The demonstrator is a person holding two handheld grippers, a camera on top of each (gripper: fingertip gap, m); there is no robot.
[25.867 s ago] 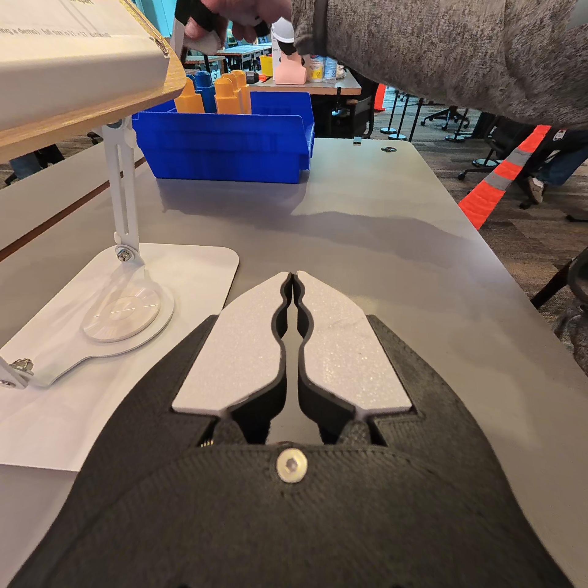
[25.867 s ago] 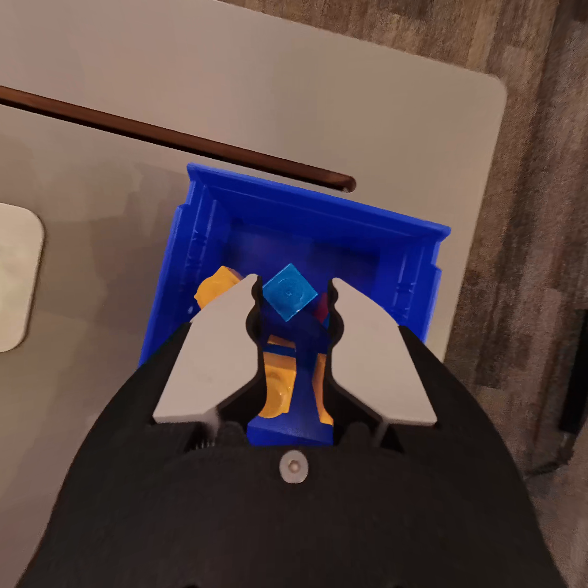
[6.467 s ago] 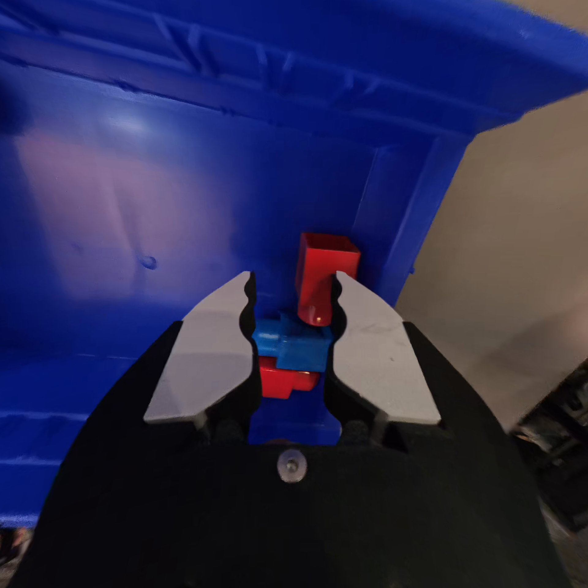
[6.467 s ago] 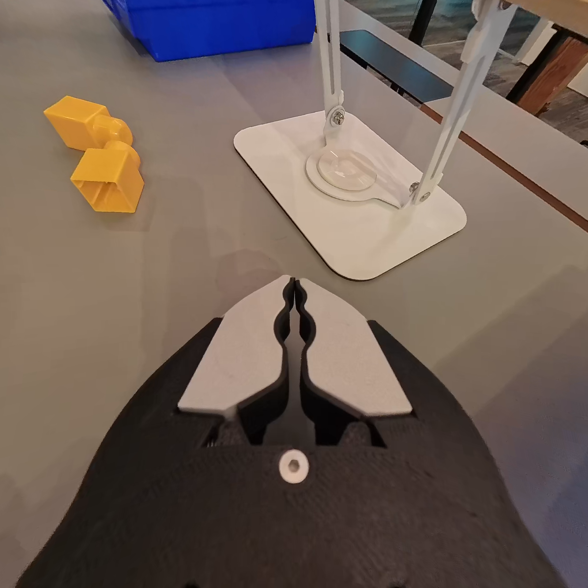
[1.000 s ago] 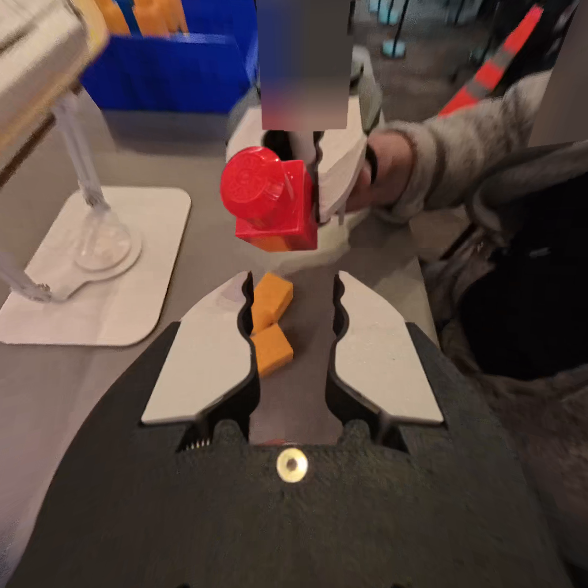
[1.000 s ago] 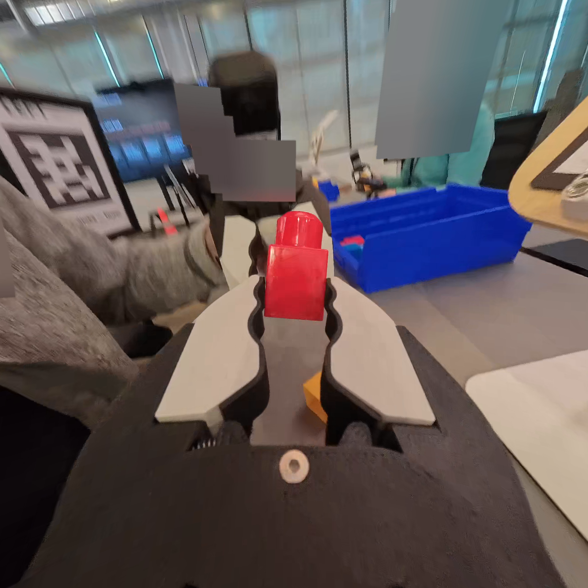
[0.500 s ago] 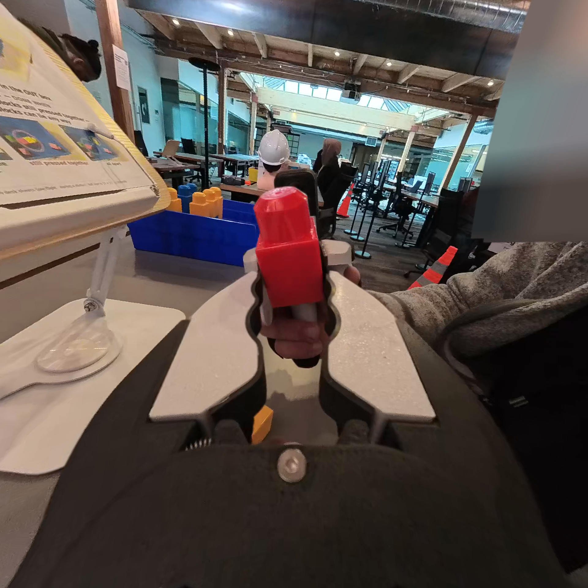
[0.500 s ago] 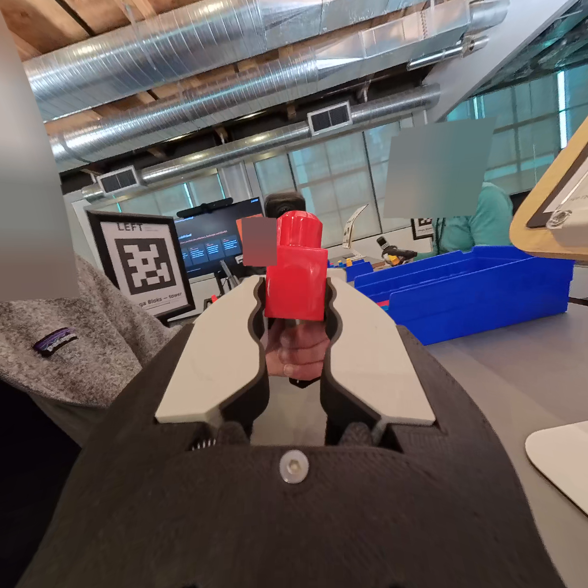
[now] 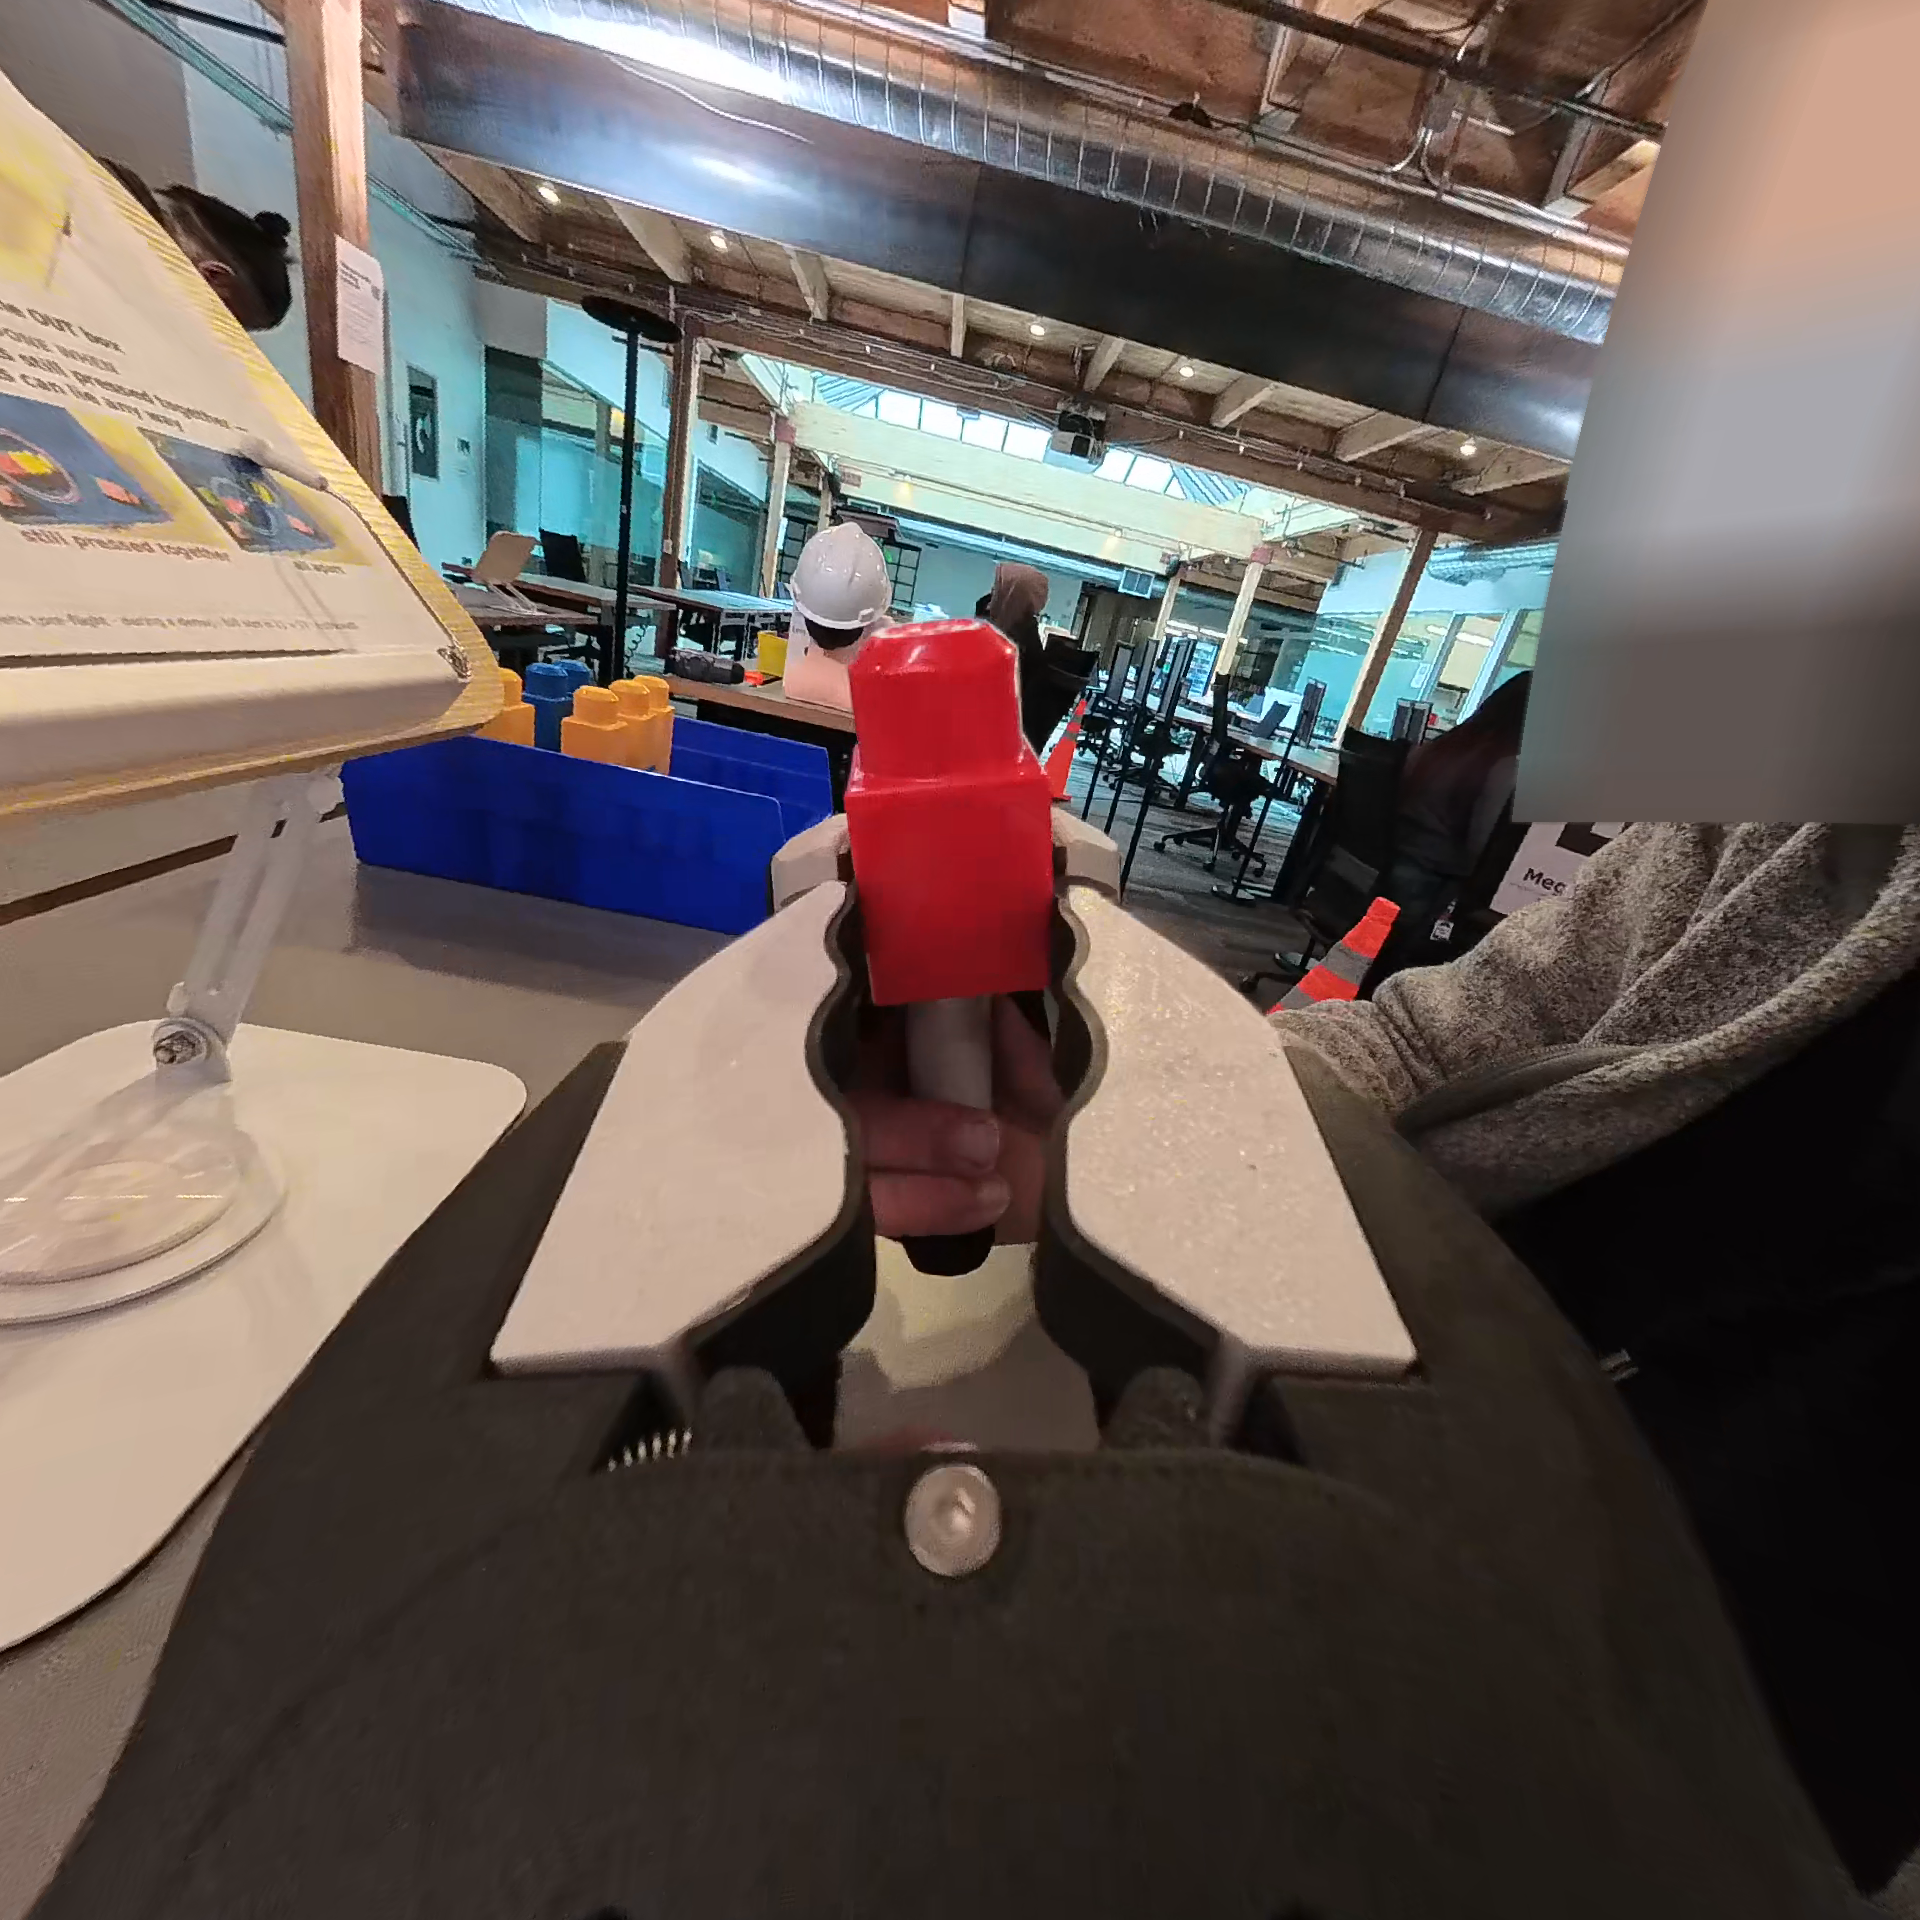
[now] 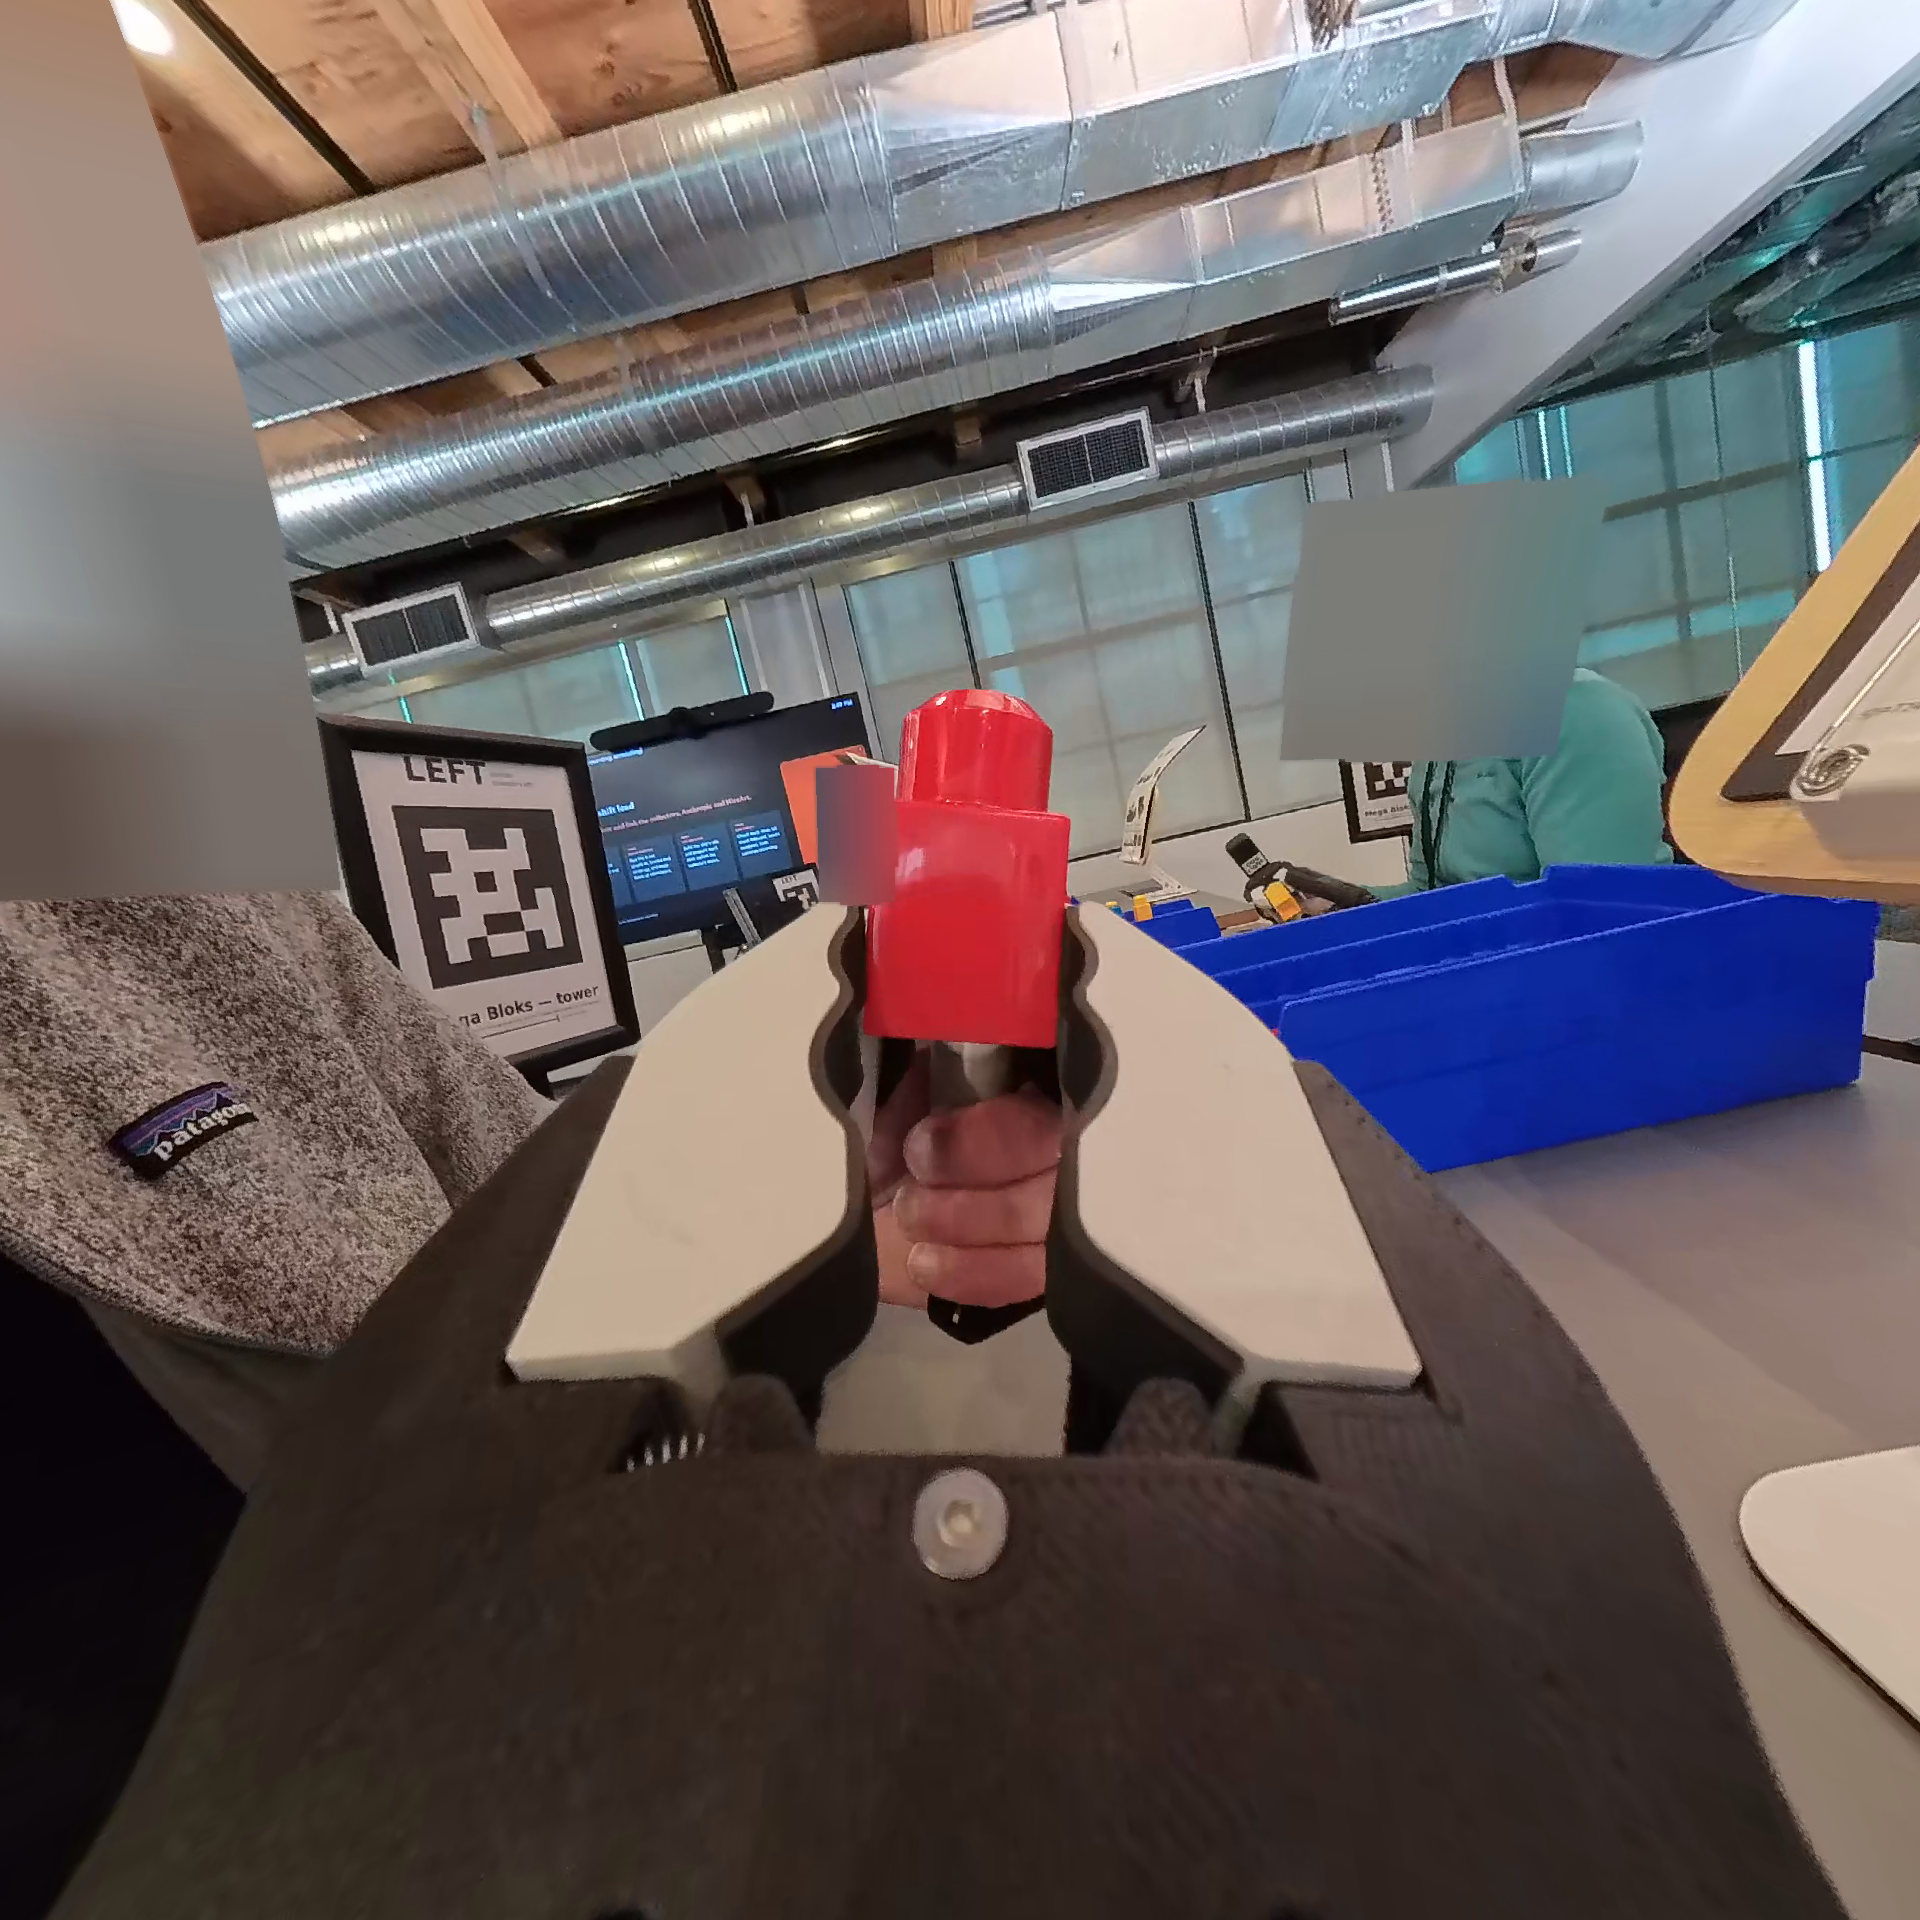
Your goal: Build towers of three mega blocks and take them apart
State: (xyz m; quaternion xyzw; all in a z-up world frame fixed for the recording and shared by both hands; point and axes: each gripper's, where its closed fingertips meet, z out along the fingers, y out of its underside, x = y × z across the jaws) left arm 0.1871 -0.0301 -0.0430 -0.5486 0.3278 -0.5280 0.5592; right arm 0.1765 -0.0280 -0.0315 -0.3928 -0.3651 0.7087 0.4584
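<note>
A red mega block (image 9: 945,862), stud up, sits between the pads of my left gripper (image 9: 951,935), which is shut on its lower body. The same red block (image 10: 966,914) is also clamped between the pads of my right gripper (image 10: 961,935), which faces the left one. The right gripper's fingertips (image 9: 1086,847) show just behind the block in the left wrist view. A hand (image 9: 935,1153) on the opposite gripper's handle shows below the block; in the right wrist view the other hand (image 10: 966,1195) shows likewise. The block is held up above the grey table (image 10: 1610,1299).
A blue bin (image 9: 561,831) with orange and blue blocks (image 9: 613,717) stands at the back of the table. A white stand base (image 9: 260,1195) and its tilted instruction board (image 9: 156,520) are at the left. More blue bins (image 10: 1558,997) and a framed marker sign (image 10: 478,883) show in the right wrist view.
A second ago my left gripper was open, facing the red block held by the right gripper. It has closed on that block, and both grippers have tilted up to level.
</note>
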